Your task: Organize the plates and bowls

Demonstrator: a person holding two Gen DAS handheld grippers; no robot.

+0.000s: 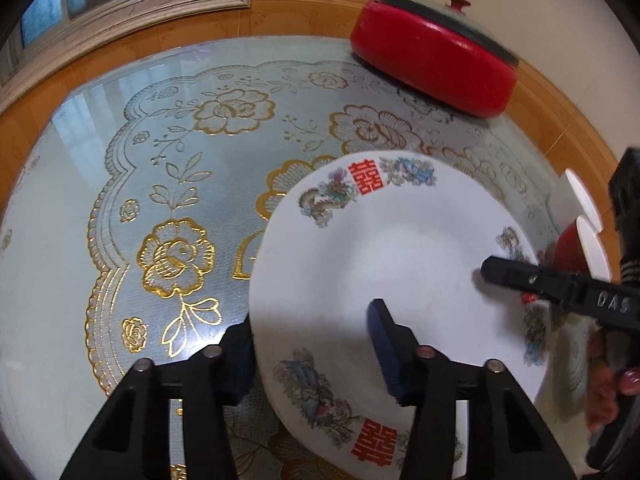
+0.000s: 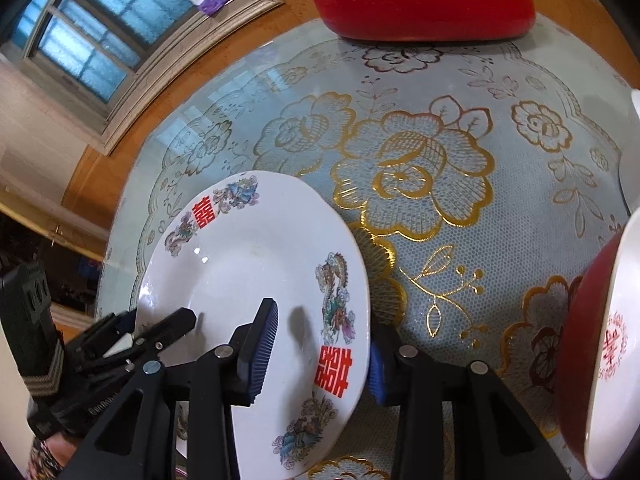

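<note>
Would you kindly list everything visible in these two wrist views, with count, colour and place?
plate: one, white with red characters and dragon-and-phoenix motifs, tilted above the tablecloth, straddled by both grippers.
lidded pot: one, red with a dark-rimmed lid and red knob, at the far edge of the table.
bowl: one, red outside and white inside with a red mark, at the right edge of the right wrist view.
tablecloth: one, pale blue lace with gold flowers, covering the wooden table.
window: one, blue patterned glass, on the far wall.
left gripper: black with blue pads, across the plate's near-left rim.
right gripper: black with blue pads, across the plate's right rim.
</note>
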